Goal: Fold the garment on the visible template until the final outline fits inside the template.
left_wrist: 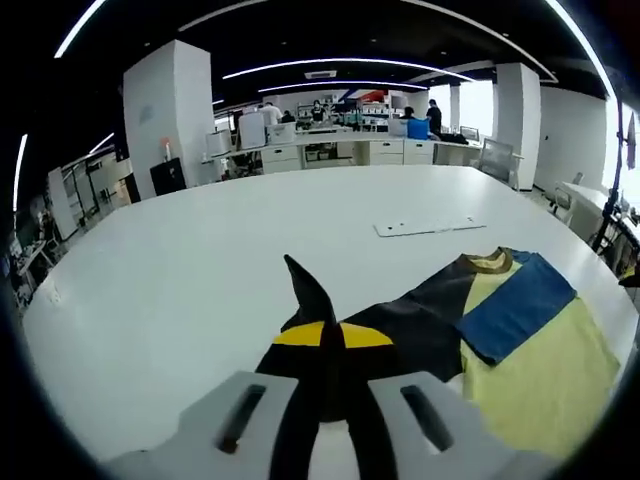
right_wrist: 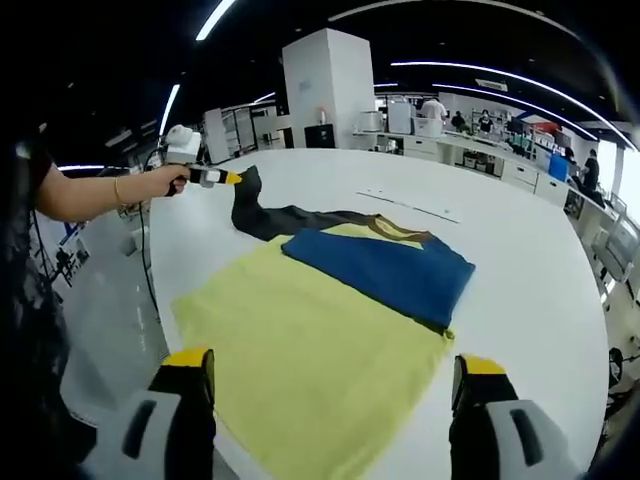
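Left gripper view shows no brand, label or writing that I can read, neither on the garment (left_wrist: 500, 340) nor on the table (left_wrist: 200, 270). The left gripper (left_wrist: 330, 400) has its jaws closed together on a dark sleeve (left_wrist: 310, 300) of the garment, and the cloth stands up in a point just above the yellow jaw tips. From this pinch the dark part of the garment runs to the right, down onto the table, where the pale yellow body and a blue sleeve (left_wrist: 515, 305) folded over it lie flat. A thin white strip (left_wrist: 425, 227) lies on the table beyond the garment, apart from it.

In the right gripper view the right gripper (right_wrist: 335, 385) has its jaws wide apart, and they hold nothing. The near yellow edge of the garment (right_wrist: 320, 370) lies on the table (right_wrist: 540, 290) between the two jaws, under them; whether the jaws touch the cloth I cannot tell. Far at the left, a person's hand (right_wrist: 175, 180) holds the left gripper (right_wrist: 235, 178), which lifts the dark sleeve (right_wrist: 250, 205) above the table.
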Demonstrator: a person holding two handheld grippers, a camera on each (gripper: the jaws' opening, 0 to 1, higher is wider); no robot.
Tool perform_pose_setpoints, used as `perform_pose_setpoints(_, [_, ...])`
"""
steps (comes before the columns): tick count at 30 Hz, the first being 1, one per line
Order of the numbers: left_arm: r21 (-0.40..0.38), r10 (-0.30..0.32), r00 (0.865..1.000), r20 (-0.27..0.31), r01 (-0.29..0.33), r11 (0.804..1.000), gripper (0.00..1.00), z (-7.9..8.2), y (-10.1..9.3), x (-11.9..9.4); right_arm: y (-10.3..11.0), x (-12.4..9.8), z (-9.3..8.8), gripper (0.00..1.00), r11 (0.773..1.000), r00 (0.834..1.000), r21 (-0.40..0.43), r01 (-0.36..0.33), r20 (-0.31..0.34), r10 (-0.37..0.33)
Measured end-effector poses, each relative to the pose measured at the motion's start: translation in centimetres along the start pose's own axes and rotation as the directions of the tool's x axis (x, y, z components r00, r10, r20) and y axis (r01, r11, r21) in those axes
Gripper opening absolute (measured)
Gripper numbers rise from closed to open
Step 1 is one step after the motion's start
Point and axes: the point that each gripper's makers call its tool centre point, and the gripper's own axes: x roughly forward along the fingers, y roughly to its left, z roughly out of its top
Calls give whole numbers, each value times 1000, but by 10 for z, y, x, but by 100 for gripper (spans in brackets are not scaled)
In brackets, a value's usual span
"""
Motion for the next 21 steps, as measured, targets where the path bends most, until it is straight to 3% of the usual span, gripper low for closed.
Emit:
perform_pose_setpoints(7, [-69,-65,997,47,68,995,1,19,-35,7,2,0,2,100,1000,1000,-3,-11,14,11])
perform_pose_setpoints(21, [-79,-146,984,101,154,985,1,49,-98,20,5,0,-3,100,1000,1000,9,-12,16,11])
